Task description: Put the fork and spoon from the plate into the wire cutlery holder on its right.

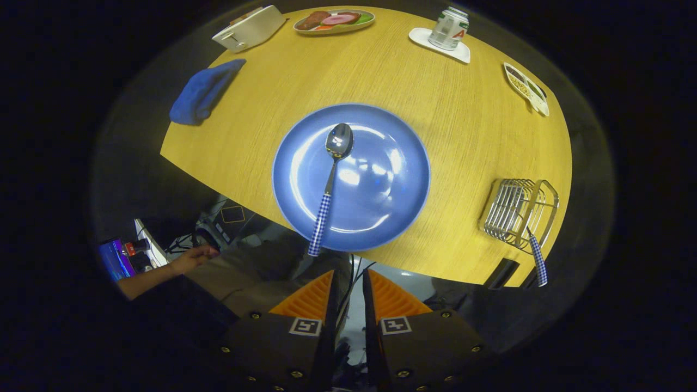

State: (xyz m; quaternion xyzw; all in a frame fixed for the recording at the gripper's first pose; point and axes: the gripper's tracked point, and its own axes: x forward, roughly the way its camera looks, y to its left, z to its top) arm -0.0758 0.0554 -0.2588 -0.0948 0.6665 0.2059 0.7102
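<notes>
Your fingers hold nothing and stand nearly together, with only a narrow gap between them, hovering off the near edge of the surface, short of the plate. The spoon lies on the plate, bowl toward the far side, checked handle reaching over the near rim toward you. One checked handle already leans out of the wire cutlery holder to the plate's right, so the spoon looks like the piece left. Widen the gap first, then come down over the handle where it overhangs the rim and pinch across its narrow sides.

Beyond the plate sit a food dish, a can on a coaster and a white box; to its left lies a blue cloth. A person's hand rests below the surface, near the plate's left.
</notes>
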